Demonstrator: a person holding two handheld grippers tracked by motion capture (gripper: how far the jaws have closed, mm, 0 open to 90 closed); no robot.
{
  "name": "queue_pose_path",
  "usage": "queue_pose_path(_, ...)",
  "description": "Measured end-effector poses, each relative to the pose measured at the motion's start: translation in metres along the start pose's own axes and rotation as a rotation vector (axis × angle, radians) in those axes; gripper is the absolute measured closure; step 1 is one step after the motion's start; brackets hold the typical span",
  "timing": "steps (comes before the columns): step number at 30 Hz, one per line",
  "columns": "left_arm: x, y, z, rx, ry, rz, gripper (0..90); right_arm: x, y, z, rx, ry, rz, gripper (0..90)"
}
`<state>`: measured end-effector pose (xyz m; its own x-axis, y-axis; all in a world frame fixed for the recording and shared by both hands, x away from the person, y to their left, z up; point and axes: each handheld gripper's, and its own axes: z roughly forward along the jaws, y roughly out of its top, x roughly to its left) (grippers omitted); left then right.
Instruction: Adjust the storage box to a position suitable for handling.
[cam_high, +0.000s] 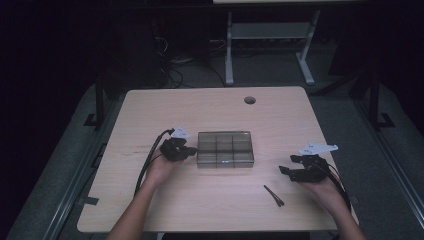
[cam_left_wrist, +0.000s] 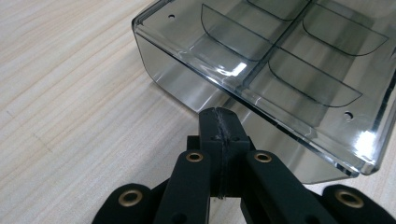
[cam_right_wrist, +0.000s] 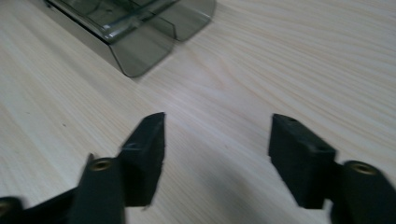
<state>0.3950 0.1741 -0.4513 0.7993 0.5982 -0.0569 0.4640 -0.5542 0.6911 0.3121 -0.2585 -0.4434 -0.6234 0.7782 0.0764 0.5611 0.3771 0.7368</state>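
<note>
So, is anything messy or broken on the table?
Nothing stands out. The clear smoky box sits flat and square, looks whole and empty, and the black tweezers lie loose on the wooden table.

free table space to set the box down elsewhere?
Bare: the far strip between box and grommet hole; the near edge of the table between the forearms. Crowded: left hand-held gripper at the box's left side; tweezers beside the right hand-held gripper.

Smoky see-through plastic box (cam_high: 225, 148), lid shut, flat on wood table mid-centre. Six compartments inside, two rows of three, curved dividers visible through lid (cam_left_wrist: 289, 60). Small holes at lid corners. Near corner rounded (cam_right_wrist: 140, 46). Looks empty.
</note>
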Motion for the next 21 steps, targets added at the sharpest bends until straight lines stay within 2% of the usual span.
queue_pose_path(1, 0.000, 0.000, 0.000, 0.000, -0.001, 0.000, 89.9, 0.001, 0.003, 0.002, 0.000, 0.006, -0.006, 47.2)
queue_pose_path(2, 0.000, 0.000, 0.000, 0.000, -0.001, 0.000, 89.9, 0.001, 0.003, 0.002, 0.000, 0.006, -0.006, 47.2)
queue_pose_path(3, 0.000, 0.000, 0.000, 0.001, -0.001, 0.000, 89.9, 0.002, 0.008, 0.007, 0.002, 0.020, -0.019, 56.4)
queue_pose_path(5, 0.001, 0.000, 0.001, -0.001, -0.002, 0.000, 89.9, 0.002, 0.010, 0.009, 0.008, 0.027, -0.024, 59.3)
queue_pose_path(6, 0.001, 0.000, 0.001, -0.002, -0.002, -0.001, 89.9, 0.002, 0.015, 0.016, 0.017, 0.035, -0.031, 67.1)
queue_pose_path(7, 0.001, 0.000, 0.001, -0.002, -0.002, -0.001, 89.9, 0.002, 0.015, 0.016, 0.017, 0.035, -0.031, 67.1)
queue_pose_path(8, 0.001, 0.000, 0.001, -0.009, -0.004, -0.009, 89.9, 0.002, 0.022, 0.022, 0.014, 0.044, -0.036, 74.1)
queue_pose_path(13, 0.002, 0.000, 0.000, -0.002, -0.005, -0.002, 89.9, 0.003, 0.035, 0.037, 0.001, 0.060, -0.052, 89.5)
queue_pose_path(17, 0.002, 0.000, -0.001, -0.004, -0.006, -0.004, 89.9, 0.004, 0.043, 0.045, -0.001, 0.083, -0.051, 90.0)
queue_pose_path(21, 0.002, 0.000, 0.000, -0.006, -0.006, -0.008, 89.9, 0.012, 0.053, 0.060, 0.021, 0.097, -0.072, 90.0)
